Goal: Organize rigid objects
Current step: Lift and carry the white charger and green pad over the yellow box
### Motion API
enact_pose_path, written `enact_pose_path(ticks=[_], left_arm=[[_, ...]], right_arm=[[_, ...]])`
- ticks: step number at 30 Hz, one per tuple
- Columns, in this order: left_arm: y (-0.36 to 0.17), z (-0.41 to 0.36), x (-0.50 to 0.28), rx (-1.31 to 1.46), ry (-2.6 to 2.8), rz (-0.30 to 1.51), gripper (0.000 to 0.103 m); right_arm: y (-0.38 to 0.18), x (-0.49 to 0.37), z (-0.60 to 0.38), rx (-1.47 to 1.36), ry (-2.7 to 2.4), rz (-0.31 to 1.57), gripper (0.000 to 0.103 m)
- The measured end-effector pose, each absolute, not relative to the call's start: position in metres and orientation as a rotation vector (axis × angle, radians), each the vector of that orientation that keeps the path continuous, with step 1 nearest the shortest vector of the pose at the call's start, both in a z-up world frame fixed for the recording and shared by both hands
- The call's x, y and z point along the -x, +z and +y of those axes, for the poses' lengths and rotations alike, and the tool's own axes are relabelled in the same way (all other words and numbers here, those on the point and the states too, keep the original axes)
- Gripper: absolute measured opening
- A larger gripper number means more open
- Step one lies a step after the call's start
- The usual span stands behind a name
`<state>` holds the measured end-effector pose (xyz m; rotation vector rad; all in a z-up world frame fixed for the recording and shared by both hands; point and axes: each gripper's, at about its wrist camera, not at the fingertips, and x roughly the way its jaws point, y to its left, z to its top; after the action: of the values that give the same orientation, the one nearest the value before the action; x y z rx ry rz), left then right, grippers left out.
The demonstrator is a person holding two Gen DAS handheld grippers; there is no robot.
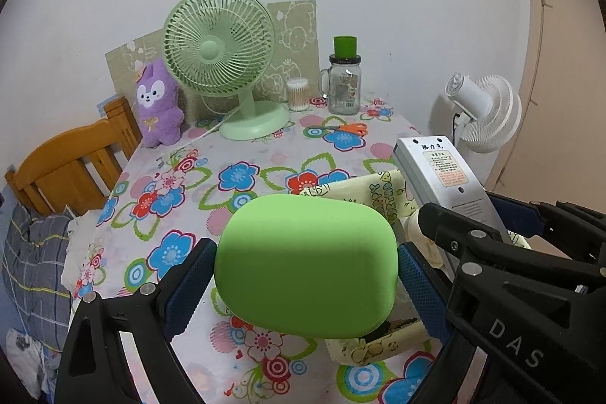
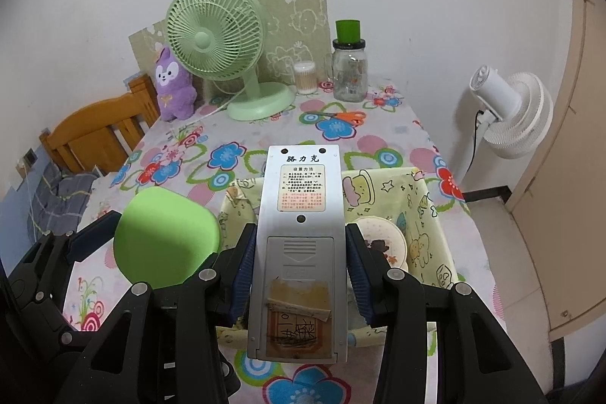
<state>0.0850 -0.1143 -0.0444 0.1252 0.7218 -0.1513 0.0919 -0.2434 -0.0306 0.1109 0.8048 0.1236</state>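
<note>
My left gripper is shut on a smooth green rounded case and holds it above the near part of the table; the case also shows in the right wrist view. My right gripper is shut on a silver remote control, back side up, held over a yellow cartoon-print fabric basket. The remote and the basket show at the right in the left wrist view. A round cream container lies in the basket.
The table has a floral cloth. At its back stand a green desk fan, a purple plush toy, a cotton swab jar and a glass jar with green cap. Orange scissors lie nearby. A wooden chair stands left, a white floor fan right.
</note>
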Motion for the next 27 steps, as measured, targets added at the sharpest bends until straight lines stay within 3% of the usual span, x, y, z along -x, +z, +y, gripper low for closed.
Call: enact_pose_path(ticks=[27], left_arm=[[-0.078,-0.126,-0.108,-0.176,-0.142,0.813,0.095]], right_arm=[[-0.086,-0.137,-0.260,-0.191,0.140,0.970,0.049]])
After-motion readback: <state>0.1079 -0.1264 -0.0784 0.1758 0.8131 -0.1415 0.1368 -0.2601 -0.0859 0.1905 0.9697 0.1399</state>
